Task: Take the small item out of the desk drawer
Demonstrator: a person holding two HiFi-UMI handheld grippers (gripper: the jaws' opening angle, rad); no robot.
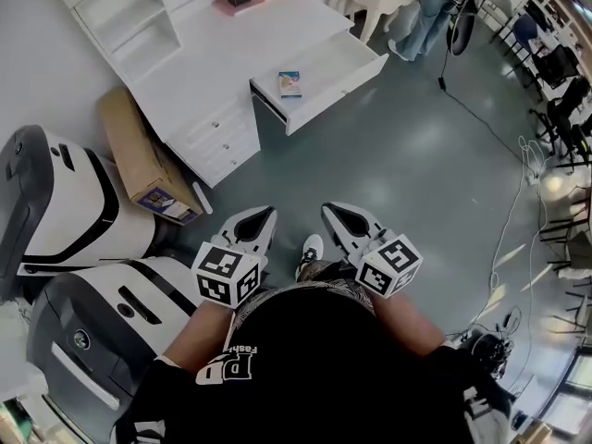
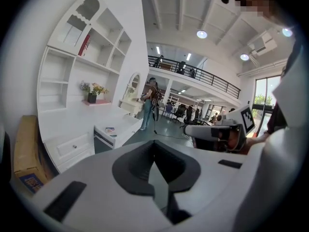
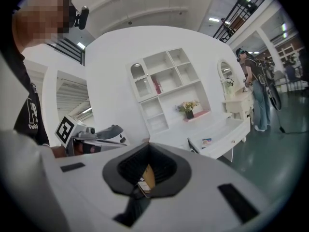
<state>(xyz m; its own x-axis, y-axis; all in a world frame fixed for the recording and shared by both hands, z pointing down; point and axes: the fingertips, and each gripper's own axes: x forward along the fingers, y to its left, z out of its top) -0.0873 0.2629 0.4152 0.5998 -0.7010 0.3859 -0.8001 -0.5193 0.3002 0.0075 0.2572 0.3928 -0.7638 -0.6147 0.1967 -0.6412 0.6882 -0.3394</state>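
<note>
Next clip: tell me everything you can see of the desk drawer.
The desk drawer is white, apparently painted wood, long and shallow, with a small knob on its front panel. It stands pulled well out of the white desk, hanging over the grey-green floor. Its bottom is bare except for one small item, flat and blue-and-beige, lying near its left end in the head view.

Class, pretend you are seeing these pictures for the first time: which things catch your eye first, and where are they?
The pulled-out white desk drawer at the top of the head view stands out, with a small blue-and-cream packet lying in it. Nearer, the left gripper and right gripper, white with black-and-white marker cubes, hang side by side over the grey-green floor, both shut and empty, well short of the drawer.
</note>
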